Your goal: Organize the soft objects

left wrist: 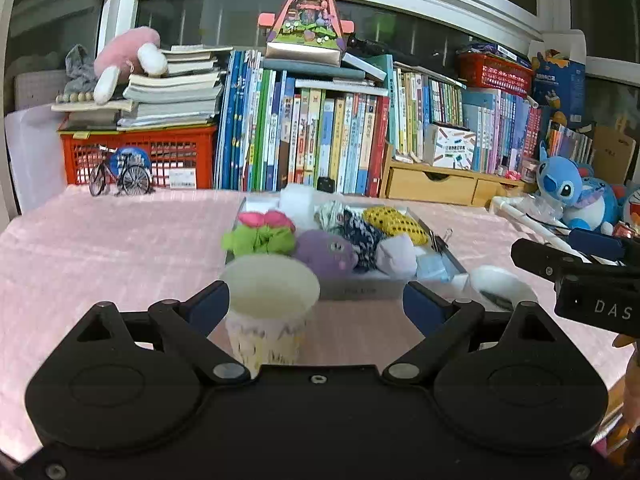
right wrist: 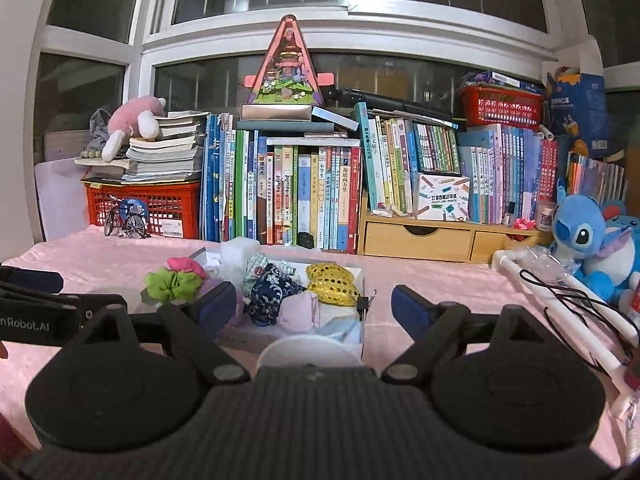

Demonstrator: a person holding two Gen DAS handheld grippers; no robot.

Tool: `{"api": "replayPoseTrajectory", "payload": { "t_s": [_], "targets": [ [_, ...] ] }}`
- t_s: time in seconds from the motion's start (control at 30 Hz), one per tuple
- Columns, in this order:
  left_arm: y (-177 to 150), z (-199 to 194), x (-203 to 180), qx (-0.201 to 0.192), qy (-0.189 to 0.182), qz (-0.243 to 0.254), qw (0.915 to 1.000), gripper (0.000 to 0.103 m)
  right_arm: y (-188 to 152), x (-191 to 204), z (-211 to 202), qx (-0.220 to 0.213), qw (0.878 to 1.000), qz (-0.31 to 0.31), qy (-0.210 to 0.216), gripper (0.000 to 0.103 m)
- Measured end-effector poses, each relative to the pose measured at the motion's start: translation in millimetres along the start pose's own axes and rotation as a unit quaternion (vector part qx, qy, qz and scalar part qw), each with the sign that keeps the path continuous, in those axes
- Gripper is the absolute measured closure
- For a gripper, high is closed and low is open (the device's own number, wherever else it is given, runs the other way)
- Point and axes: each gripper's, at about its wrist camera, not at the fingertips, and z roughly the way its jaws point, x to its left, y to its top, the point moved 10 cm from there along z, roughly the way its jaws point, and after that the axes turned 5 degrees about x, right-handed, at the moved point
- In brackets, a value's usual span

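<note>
A shallow grey tray [left wrist: 360, 290] on the pink tablecloth holds several soft things: a green and pink scrunchie [left wrist: 260, 238], a purple plush [left wrist: 326, 254], a navy patterned pouch [left wrist: 362, 236], a yellow sequined piece [left wrist: 394, 220] and a pale lilac cloth [left wrist: 396, 258]. In front of it stands a paper cup [left wrist: 268, 308], between the fingers of my left gripper [left wrist: 316, 300] and close to the left one; the jaws are wide open. My right gripper [right wrist: 313, 302] is also wide open, facing the tray [right wrist: 362, 280], with the rim of a second white cup [right wrist: 308, 354] just below it.
Rows of books [left wrist: 320, 136], red crates [left wrist: 140, 156] and a wooden drawer unit [left wrist: 436, 186] line the table's far edge. A small model bicycle [left wrist: 120, 174] stands back left. Blue plush toys [right wrist: 592, 248] and a white rod with a cord [right wrist: 560, 296] lie at the right.
</note>
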Motion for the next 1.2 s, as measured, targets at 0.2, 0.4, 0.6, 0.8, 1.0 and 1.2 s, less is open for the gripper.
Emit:
{"api": "replayPoseTrajectory", "payload": {
  "t_s": [0.2,0.4,0.6,0.8,1.0,1.2],
  "targets": [
    [-32,-3,10,0.019,0.029,0.006,0.9994,0.010,-23,6,-12,0.000,1.000,-0.002,-0.001,0.011],
    [-59,3,20,0.039,0.056,0.004,0.9977,0.010,-49,13,-16,0.015,1.000,-0.002,0.003,0.011],
    [-74,15,21,0.053,0.063,0.002,0.9966,0.010,-82,14,-7,0.054,0.998,0.010,-0.005,0.010],
    [-86,28,20,0.069,0.067,0.001,0.9953,0.010,-106,17,2,0.082,0.997,0.001,-0.012,0.010],
    [-94,39,19,0.081,0.072,0.003,0.9941,0.010,-115,21,10,0.099,0.995,0.002,-0.009,0.010],
    [-99,48,19,0.089,0.078,-0.001,0.9930,0.009,-124,27,18,0.116,0.993,-0.010,-0.006,0.009]
  ]
}}
